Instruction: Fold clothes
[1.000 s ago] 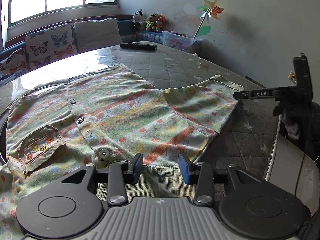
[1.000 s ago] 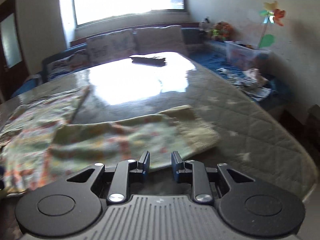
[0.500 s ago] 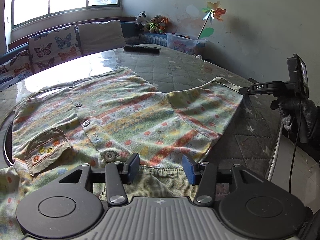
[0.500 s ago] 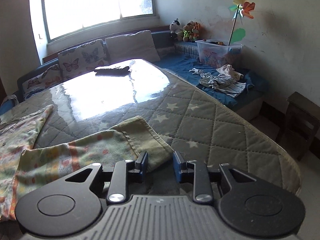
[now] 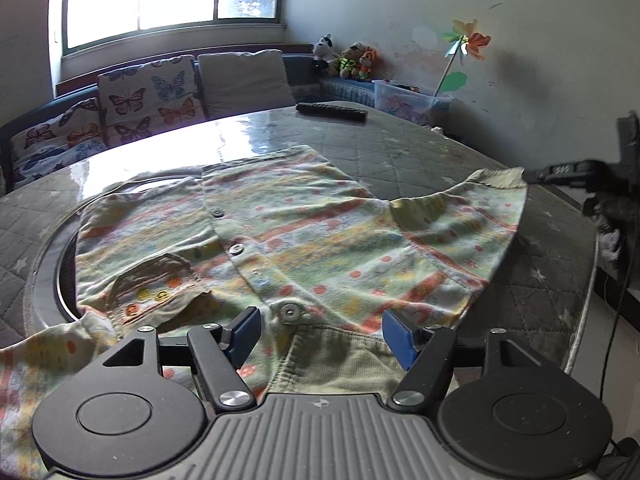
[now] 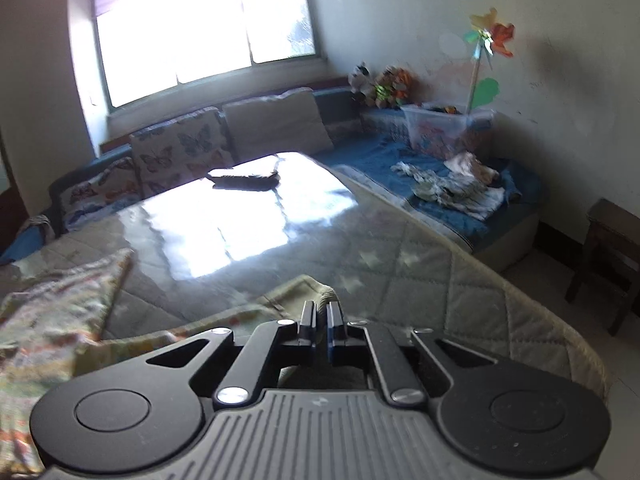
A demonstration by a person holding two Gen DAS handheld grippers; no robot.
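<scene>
Between the blue pads of the left gripper (image 5: 322, 334), whose jaws stand wide apart and hold nothing, lies the ribbed collar (image 5: 340, 360) of the shirt (image 5: 304, 240). The shirt is spread flat on the quilted table (image 5: 420, 152), striped and dotted, buttoned down the front; I count three buttons, the nearest (image 5: 288, 312) just ahead of the pads. One pocket (image 5: 160, 284) sits at ten o'clock from that gripper. One sleeve (image 5: 472, 216) runs out toward two o'clock, and its cuff meets the right gripper (image 5: 576, 168), which shows there only as a dark bar.

Seen from its own camera, the right gripper (image 6: 320, 320) has its jaws clenched on the cuff (image 6: 316, 292), a fold of ribbed cloth pinched between them, near the table's right edge.

Farther out at twelve o'clock one dark remote (image 5: 332, 110) lies on the table. Beyond it is a sofa with three butterfly cushions and one plain cushion (image 5: 244, 80). At one o'clock are three soft toys (image 5: 346, 60), then one clear plastic bin (image 5: 412, 98) with things inside too small to tell, a single pinwheel (image 5: 466, 42) standing up from it.

Only the right view shows the heap of clothes (image 6: 452, 188) on the blue bench and one dark stool (image 6: 612, 256) at three o'clock. Only the left view shows the shirt's front and a round ring (image 5: 46, 280) in the table under its left side.
</scene>
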